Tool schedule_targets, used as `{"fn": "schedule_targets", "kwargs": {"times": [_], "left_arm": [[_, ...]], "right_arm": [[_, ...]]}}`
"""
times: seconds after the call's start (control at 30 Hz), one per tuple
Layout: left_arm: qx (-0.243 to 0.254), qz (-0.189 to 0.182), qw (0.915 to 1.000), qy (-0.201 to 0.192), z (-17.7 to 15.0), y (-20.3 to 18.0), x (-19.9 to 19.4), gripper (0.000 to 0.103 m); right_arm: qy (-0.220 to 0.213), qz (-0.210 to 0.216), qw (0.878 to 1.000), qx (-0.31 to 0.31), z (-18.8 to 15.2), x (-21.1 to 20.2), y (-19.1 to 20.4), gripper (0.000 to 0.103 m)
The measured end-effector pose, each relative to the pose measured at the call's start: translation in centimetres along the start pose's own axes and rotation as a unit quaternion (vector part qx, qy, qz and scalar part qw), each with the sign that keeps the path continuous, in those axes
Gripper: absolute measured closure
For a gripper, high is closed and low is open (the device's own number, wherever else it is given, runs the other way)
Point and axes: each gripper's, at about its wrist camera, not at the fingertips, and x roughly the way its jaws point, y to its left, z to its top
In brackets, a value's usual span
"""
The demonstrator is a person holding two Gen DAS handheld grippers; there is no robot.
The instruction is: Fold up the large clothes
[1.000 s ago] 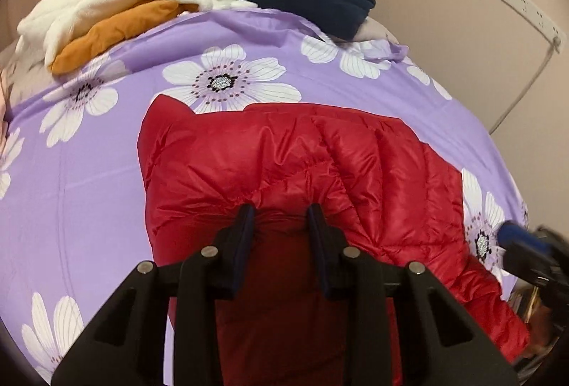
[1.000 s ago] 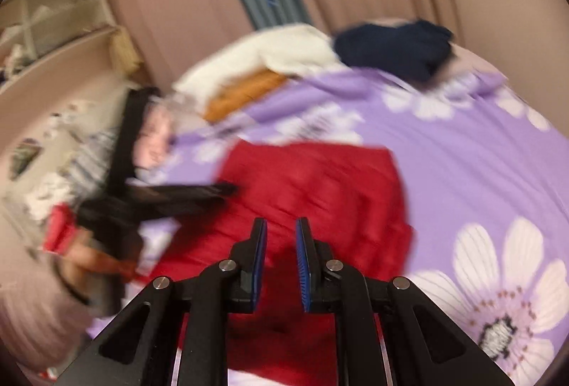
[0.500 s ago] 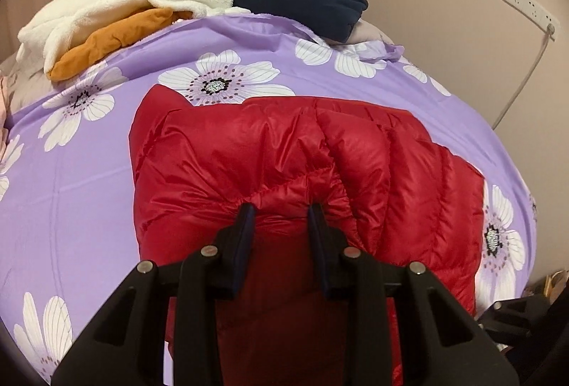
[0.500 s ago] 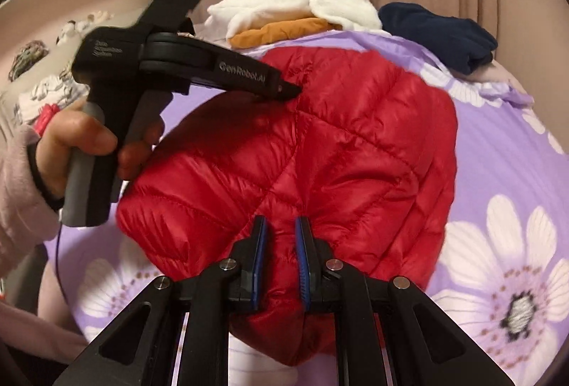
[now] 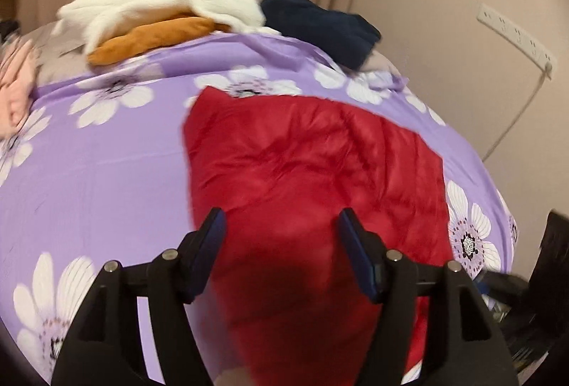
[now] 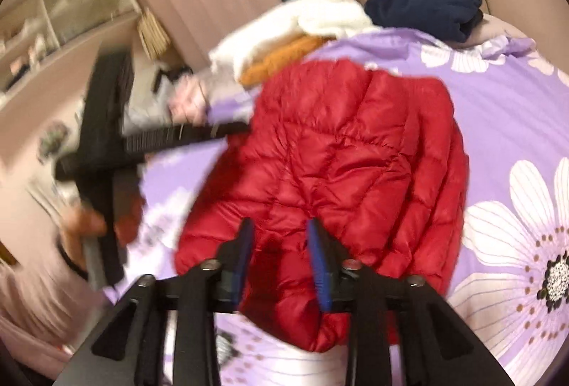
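A red puffer jacket [image 5: 313, 172] lies folded on the purple flowered bedsheet [image 5: 99, 172]; it also shows in the right wrist view [image 6: 341, 165]. My left gripper [image 5: 281, 219] is open wide, its fingers apart above the jacket's near edge, holding nothing. My right gripper [image 6: 279, 229] is open, its blue pads either side of the jacket's near edge without pinching it. The left gripper shows blurred in the right wrist view [image 6: 117, 144], at the jacket's left side.
A pile of white [image 5: 160, 2], orange [image 5: 153, 41] and navy [image 5: 320, 27] clothes lies at the bed's far end. A pink garment [image 5: 14, 94] lies at the left. A wall with a power strip [image 5: 515, 34] stands on the right; shelves [image 6: 53, 30] on the left.
Both grippers have opened and let go of the red jacket. The left gripper has pulled back to the jacket's left side. The jacket now rests folded on the sheet.
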Motion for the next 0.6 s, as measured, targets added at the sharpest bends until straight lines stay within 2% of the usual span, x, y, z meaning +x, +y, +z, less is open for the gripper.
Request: {"fn": "schedule_targets", "kwargs": {"times": [0.03, 0.07, 0.1, 0.17, 0.23, 0.3, 0.33, 0.43, 0.5, 0.6], "left_arm": [[-0.014, -0.002, 0.9999, 0.005, -0.3, 0.9, -0.2, 0.037], [-0.028, -0.003, 0.9995, 0.010, -0.6, 1.6, -0.2, 0.037], [-0.048, -0.003, 0.9987, 0.017, -1.0, 2.6, -0.1, 0.037], [-0.083, -0.010, 0.9960, 0.029, -1.5, 4.1, 0.2, 0.037], [-0.108, -0.035, 0.9927, 0.041, -1.8, 4.9, 0.6, 0.036], [-0.124, -0.047, 0.9900, 0.048, -2.0, 5.3, 1.1, 0.030], [-0.130, -0.050, 0.9889, 0.050, -2.0, 5.5, 1.3, 0.029], [-0.154, -0.075, 0.9831, 0.064, -2.3, 6.1, 2.3, 0.027], [-0.168, -0.085, 0.9793, 0.074, -2.3, 6.4, 2.9, 0.020], [-0.186, -0.100, 0.9740, 0.082, -2.6, 6.8, 3.7, 0.018]], "right_arm": [[-0.013, -0.002, 1.000, 0.009, 0.4, -0.4, 0.0, 0.046], [-0.027, -0.010, 0.999, 0.017, 0.9, -0.7, -0.1, 0.041], [-0.037, -0.017, 0.999, 0.023, 1.2, -0.8, -0.2, 0.037], [-0.050, -0.039, 0.997, 0.038, 2.1, -0.9, -0.6, 0.036], [-0.053, -0.055, 0.996, 0.054, 2.6, -0.6, -1.1, 0.023], [-0.058, -0.087, 0.991, 0.081, 3.3, -0.1, -2.0, 0.017], [-0.058, -0.088, 0.990, 0.092, 3.2, -0.1, -2.5, 0.015], [-0.038, -0.087, 0.984, 0.148, 3.1, 0.8, -4.8, 0.011], [-0.011, -0.084, 0.979, 0.185, 2.8, 1.9, -6.7, 0.011], [0.011, -0.066, 0.974, 0.216, 2.0, 2.8, -7.9, 0.010]]}}
